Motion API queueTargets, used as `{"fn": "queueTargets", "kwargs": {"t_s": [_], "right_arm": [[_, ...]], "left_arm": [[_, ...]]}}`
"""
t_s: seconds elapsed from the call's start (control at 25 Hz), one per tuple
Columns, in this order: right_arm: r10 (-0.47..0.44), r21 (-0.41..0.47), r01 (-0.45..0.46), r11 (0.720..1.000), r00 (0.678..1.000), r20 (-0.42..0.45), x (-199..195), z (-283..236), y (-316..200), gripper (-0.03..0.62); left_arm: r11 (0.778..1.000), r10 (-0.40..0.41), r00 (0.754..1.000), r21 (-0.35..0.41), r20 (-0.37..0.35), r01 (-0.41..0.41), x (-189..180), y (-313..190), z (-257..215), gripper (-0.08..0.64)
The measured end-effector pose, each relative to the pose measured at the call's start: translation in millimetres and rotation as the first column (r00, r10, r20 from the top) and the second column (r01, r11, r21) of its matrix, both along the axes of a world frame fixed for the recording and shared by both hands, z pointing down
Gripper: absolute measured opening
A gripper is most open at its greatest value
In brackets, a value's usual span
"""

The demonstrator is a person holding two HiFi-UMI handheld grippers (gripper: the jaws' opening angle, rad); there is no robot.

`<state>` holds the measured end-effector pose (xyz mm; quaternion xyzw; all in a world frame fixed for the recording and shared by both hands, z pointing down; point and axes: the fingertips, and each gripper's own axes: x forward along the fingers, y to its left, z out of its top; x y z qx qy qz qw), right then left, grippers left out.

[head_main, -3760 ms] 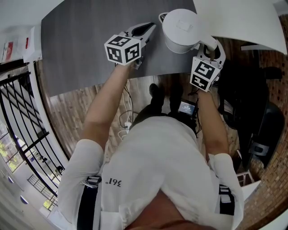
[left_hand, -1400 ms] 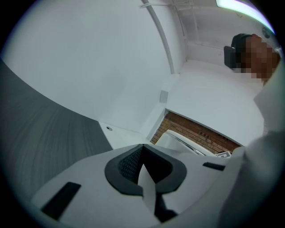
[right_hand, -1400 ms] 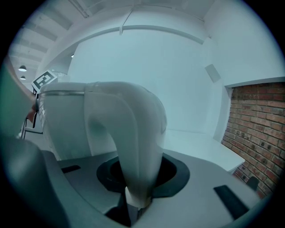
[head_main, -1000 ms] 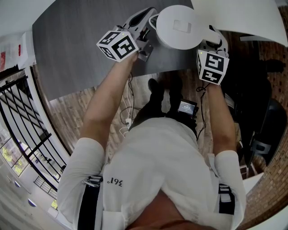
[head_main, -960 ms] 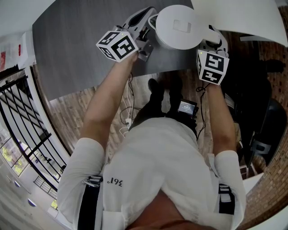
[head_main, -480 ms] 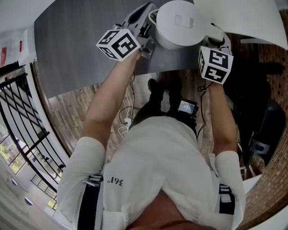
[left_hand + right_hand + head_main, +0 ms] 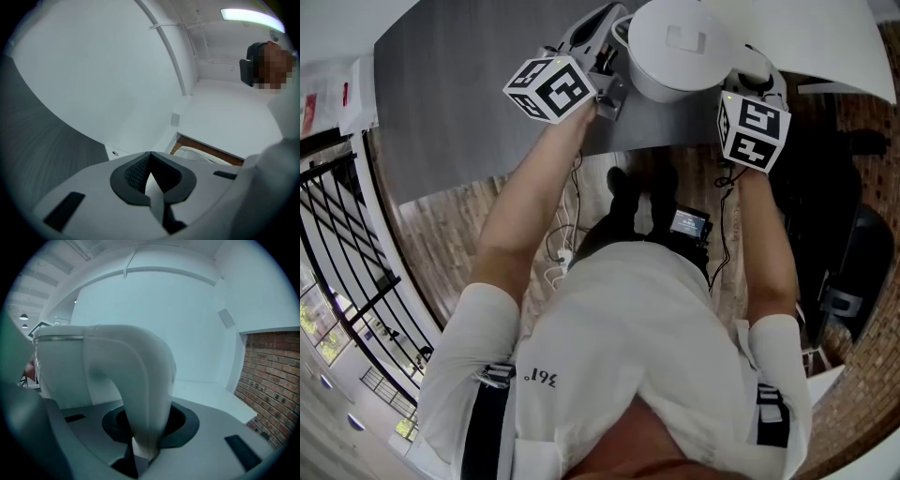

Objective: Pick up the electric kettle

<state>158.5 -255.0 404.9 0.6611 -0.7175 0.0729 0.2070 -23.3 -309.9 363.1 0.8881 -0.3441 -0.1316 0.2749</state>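
Electric kettle, handle seemingly clamped in right hand-held gripper

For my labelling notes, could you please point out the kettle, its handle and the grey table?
Kettle [image 7: 675, 58], head view, on its lid.
Kettle handle [image 7: 136, 376], right gripper view, on its curved back.
Grey table [image 7: 459, 94], head view, on its bare top.

- Head view sits up top, staring steeply down past the person's shirt to the table edge.
- Left gripper view rides the left hand-held gripper, facing level along its jaws at a white wall, with the table lower left.
- Right gripper view rides the right hand-held gripper, tight up against the electric kettle handle, with a brick wall to the right.
- Shared: the electric kettle shows in the head and right gripper views, the table in the head and left gripper views.
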Motion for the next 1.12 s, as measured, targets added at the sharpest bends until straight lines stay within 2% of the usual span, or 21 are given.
{"fn": "queueTargets", "kwargs": {"t_s": [0.6,1.12], "right_arm": [[0.013,0.030,-0.013,0.999,1.000,0.002,3,-47,3,0.084],[0.007,0.071,-0.007,0.997,1.000,0.002,-4,-94,25,0.084]], "left_arm": [[0.994,-0.092,0.995,0.064,0.029,0.090,-6,11,-46,-0.002],[0.984,-0.132,0.991,0.117,-0.018,0.133,-16,36,-95,-0.002]]}}
